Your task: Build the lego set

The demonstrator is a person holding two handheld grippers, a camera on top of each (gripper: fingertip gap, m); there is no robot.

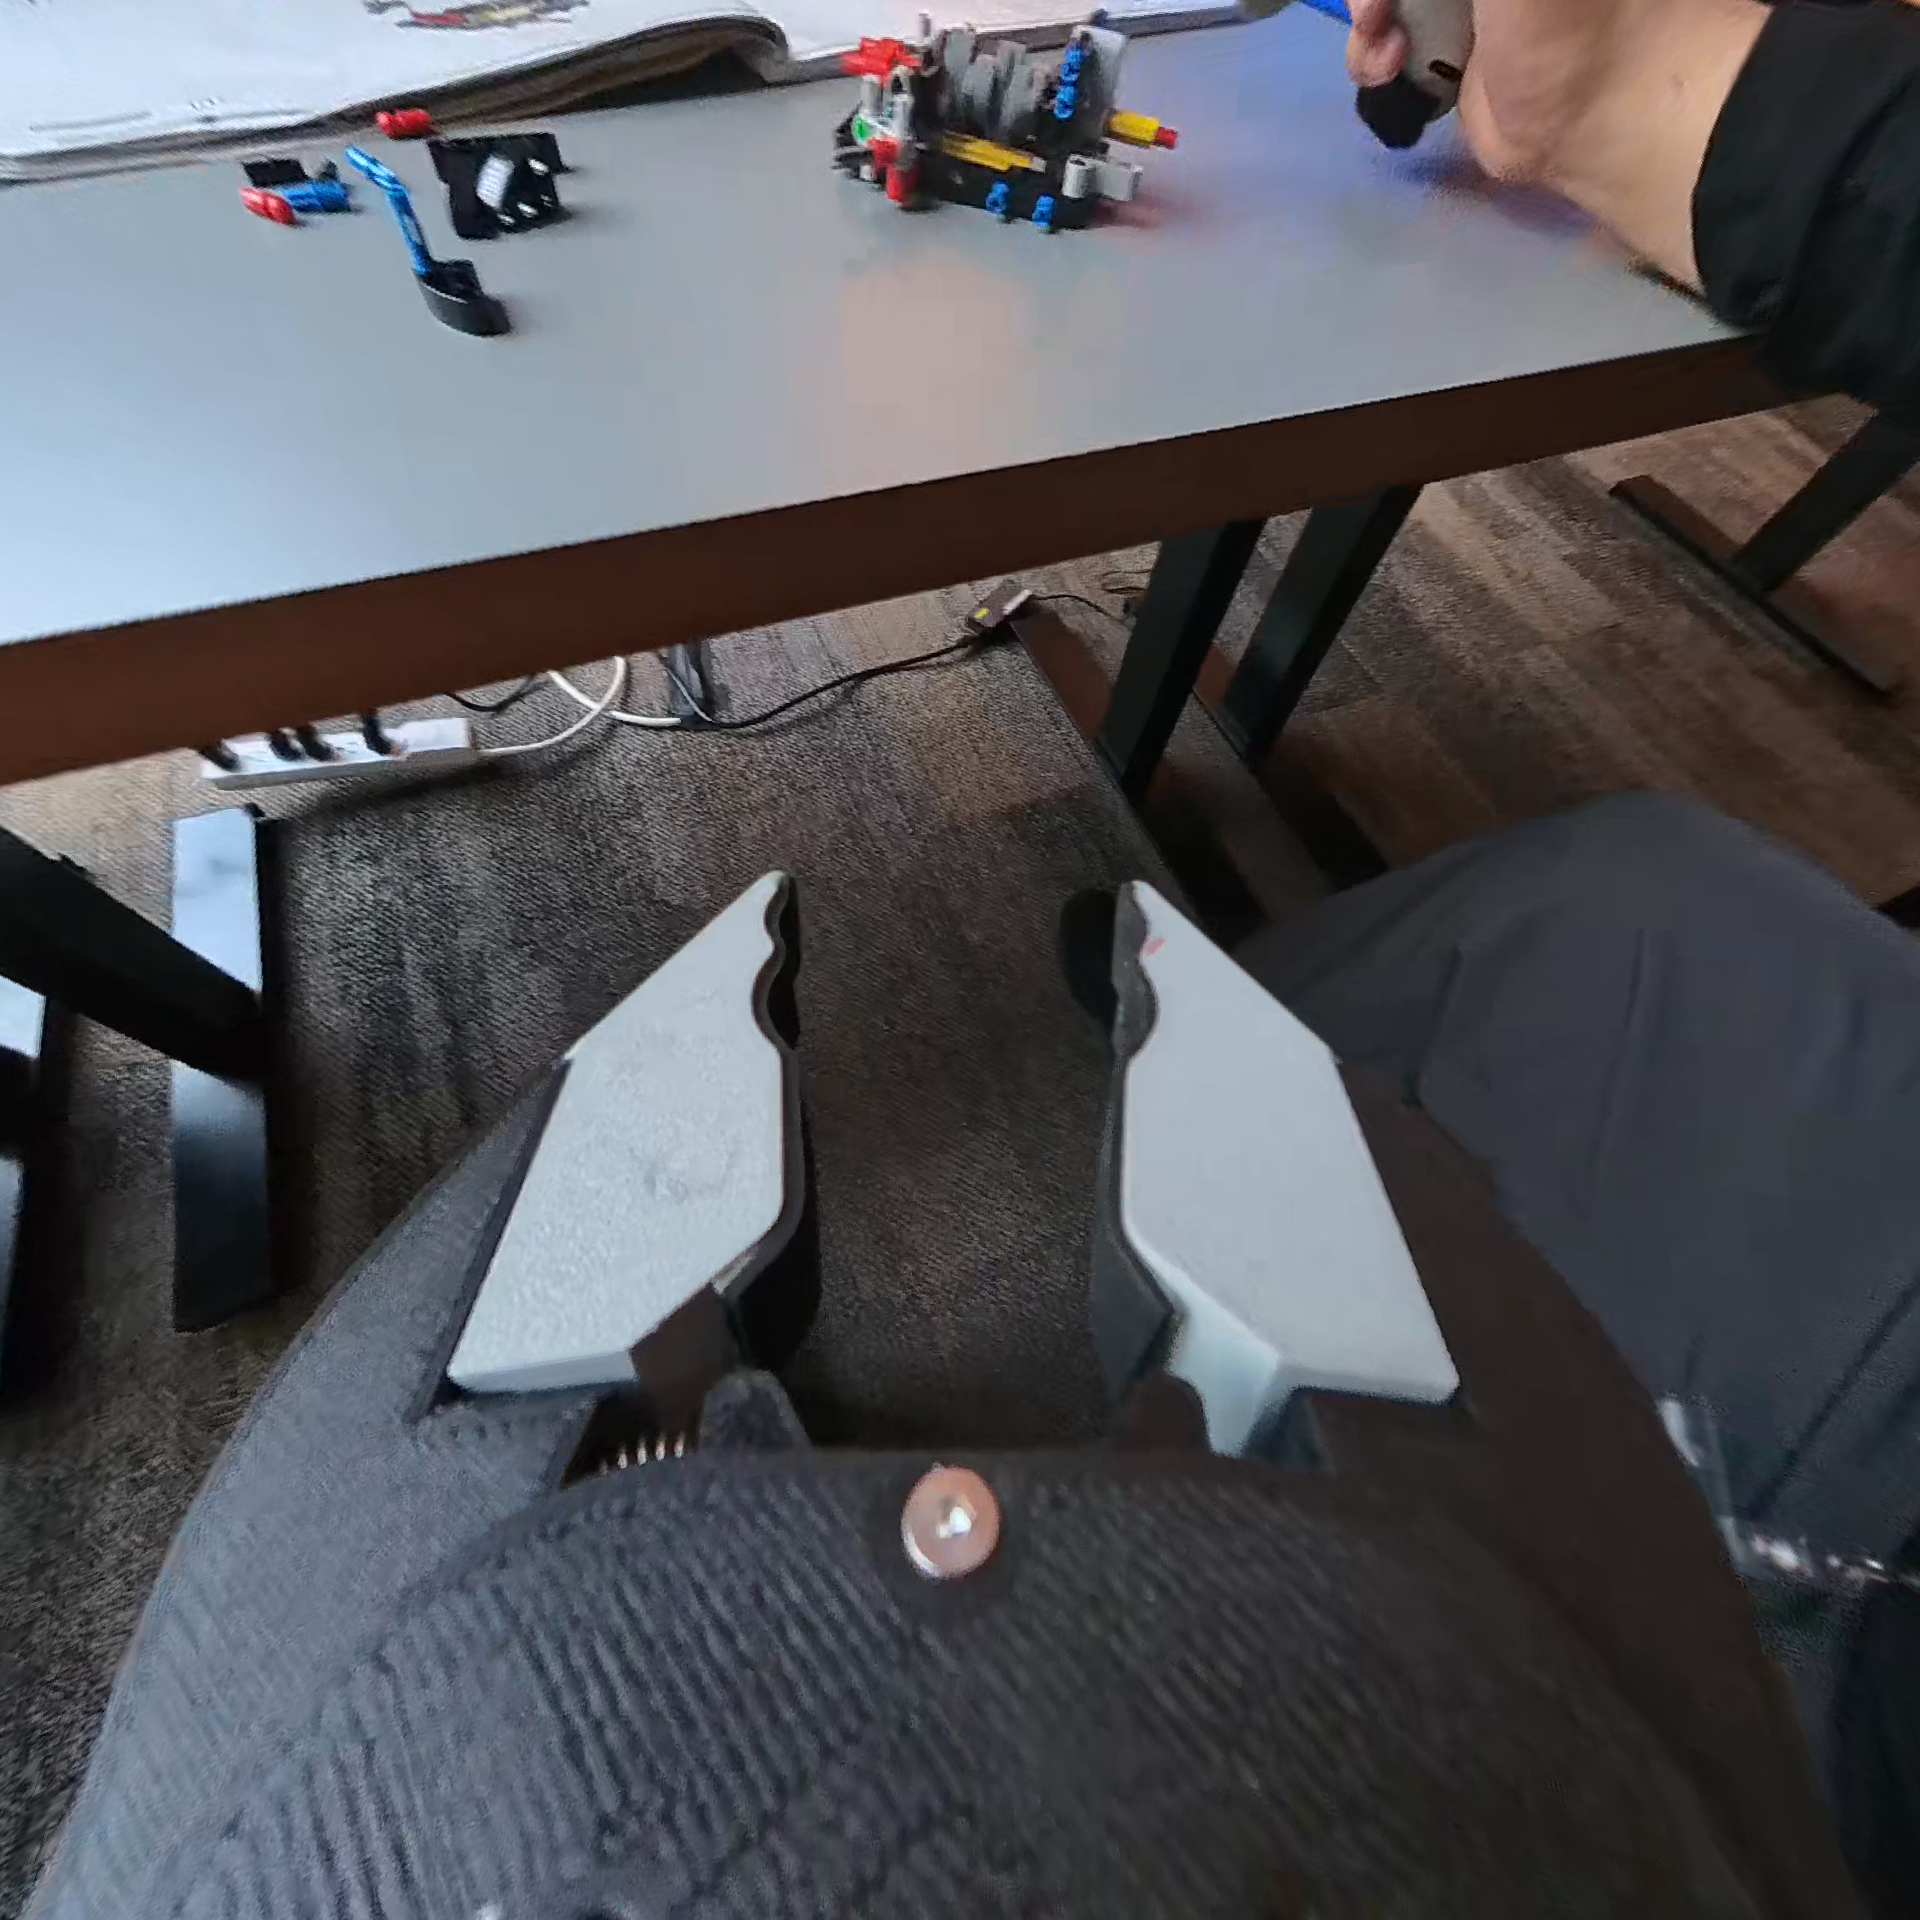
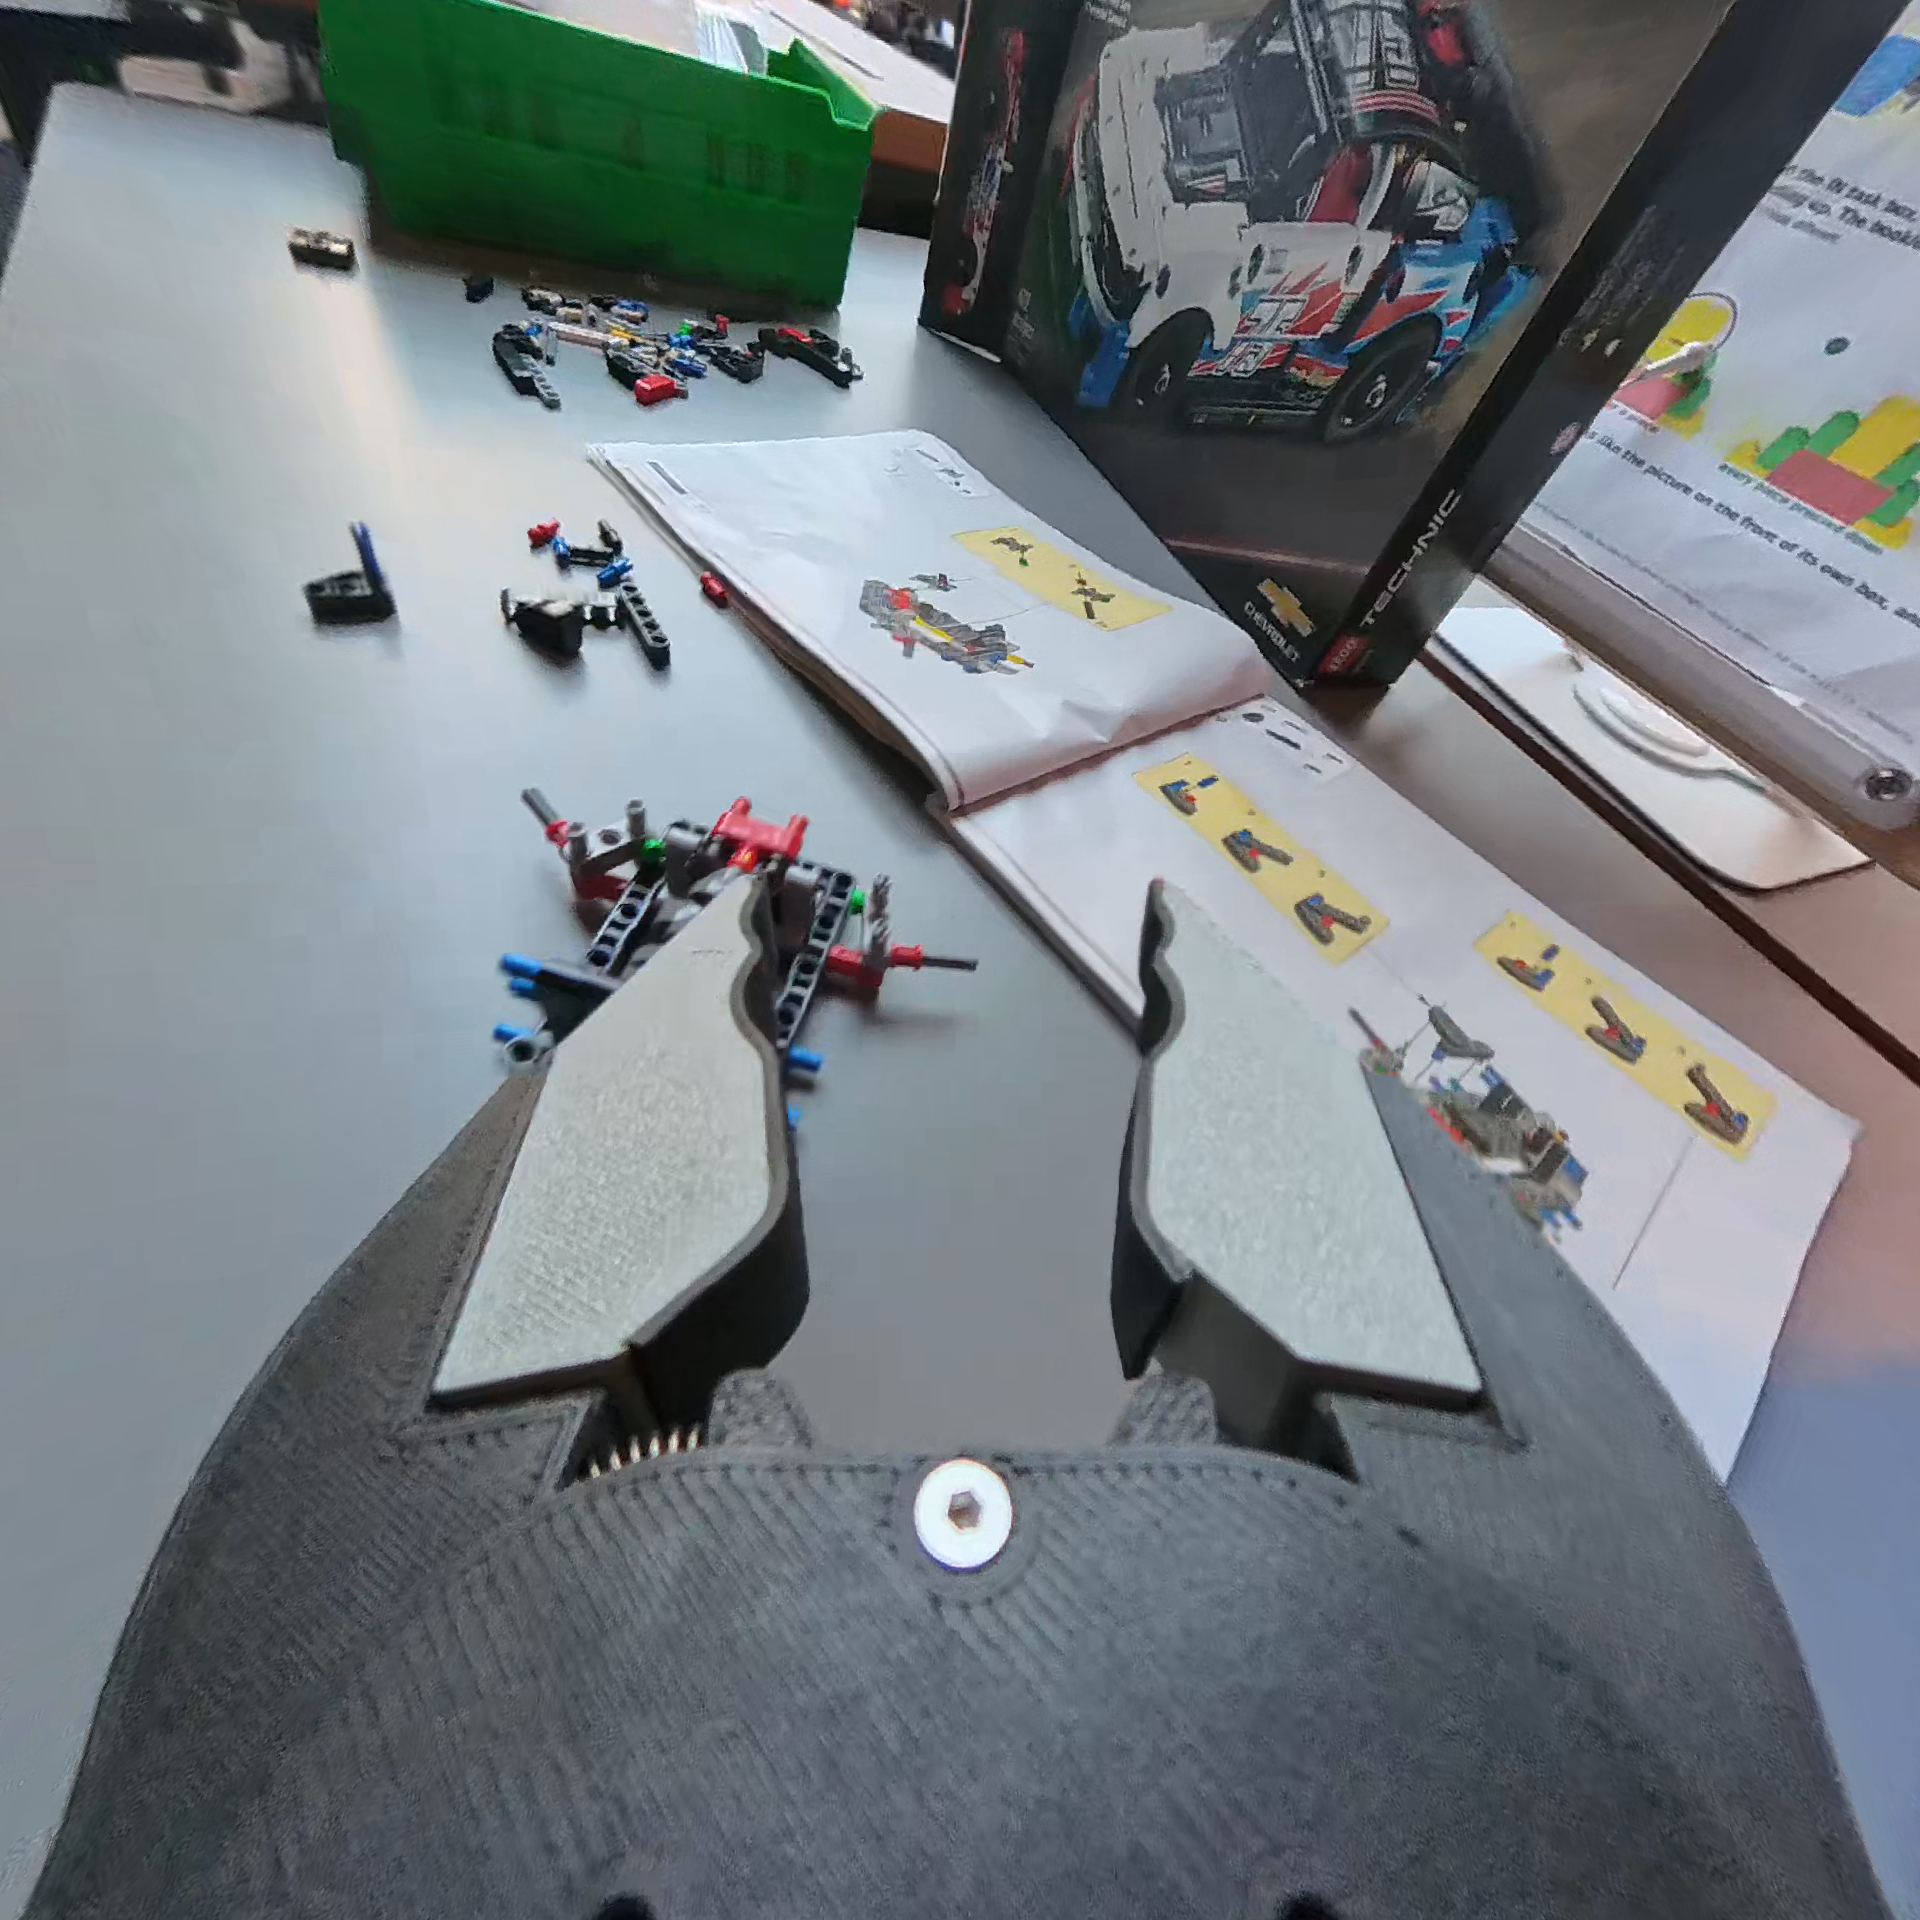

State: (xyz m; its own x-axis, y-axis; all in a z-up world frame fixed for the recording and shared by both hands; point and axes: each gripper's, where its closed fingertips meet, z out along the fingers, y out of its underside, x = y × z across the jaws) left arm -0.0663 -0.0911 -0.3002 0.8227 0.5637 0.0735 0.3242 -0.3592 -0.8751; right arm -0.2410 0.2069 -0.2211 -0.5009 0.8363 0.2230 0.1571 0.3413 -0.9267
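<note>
The left gripper is hanging below the edge of the tabletop, over the carpeted floor, with the person's trouser leg just to its right. Its jaws are standing wide apart with nothing between them and are touching nothing.

The right gripper is hovering low over the tabletop, its jaws likewise spread wide and gripping nothing. The tip of its left finger is overlapping the partly built lego chassis in this view; whether it is touching the model cannot be told. The right finger is lying in front of the open instruction booklet, which is spread flat just to the right of the chassis.

In the left wrist view, the lego chassis is sitting near the far side of the tabletop, and the person's right hand is gripping a handle beside it. Loose lego pieces, blue, red and black, are lying apart to the left of the model.

From the right wrist view, those small groups of pieces are resting beyond the chassis, a denser scatter of parts is lying in front of a green bin, and the set's box is standing upright behind the booklet.
</note>
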